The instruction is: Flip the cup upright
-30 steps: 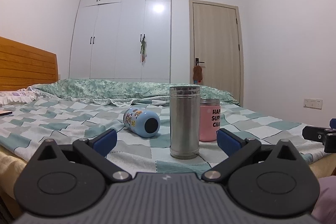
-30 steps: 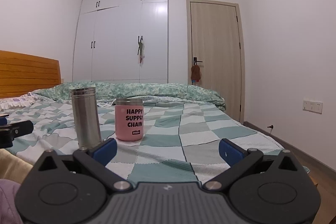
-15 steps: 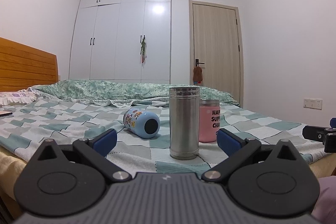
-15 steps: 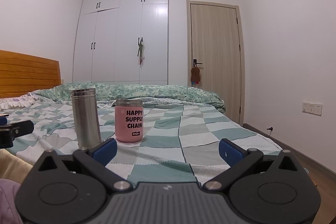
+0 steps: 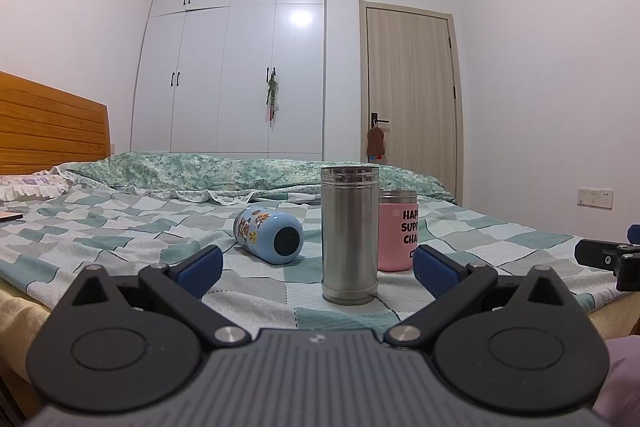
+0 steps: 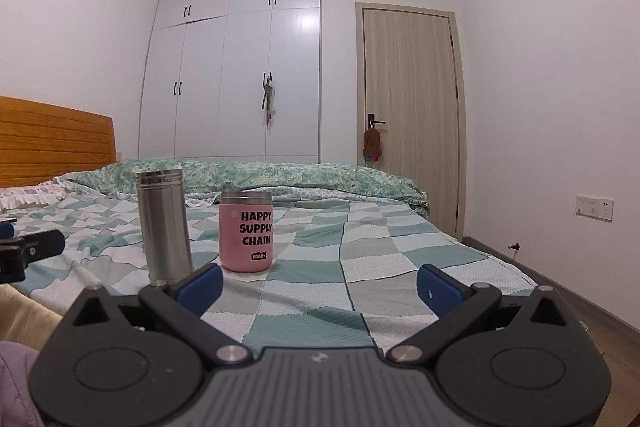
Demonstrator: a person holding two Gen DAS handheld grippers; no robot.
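**Blue cup on its side, both grippers wide and empty**

The blue cup (image 5: 267,235), printed with cartoon figures, lies on its side on the bed (image 5: 120,227), its round dark end turned toward the left wrist camera. It sits left of the steel flask (image 5: 349,234), which stands upright, and apart from it. The pink cup (image 5: 398,230) lettered "HAPPY SUPPLY CHAIN" stands upright just behind and to the right of the flask.

The left hand-held gripper (image 5: 316,263) is spread wide with nothing between its 2 blue pads (image 5: 200,265), low at the near edge of the bed, facing the flask. The right hand-held gripper (image 6: 318,283) is likewise wide and empty, with the steel flask (image 6: 164,227) and pink cup (image 6: 247,231) ahead on its left. The blue cup does not show in the right wrist view.
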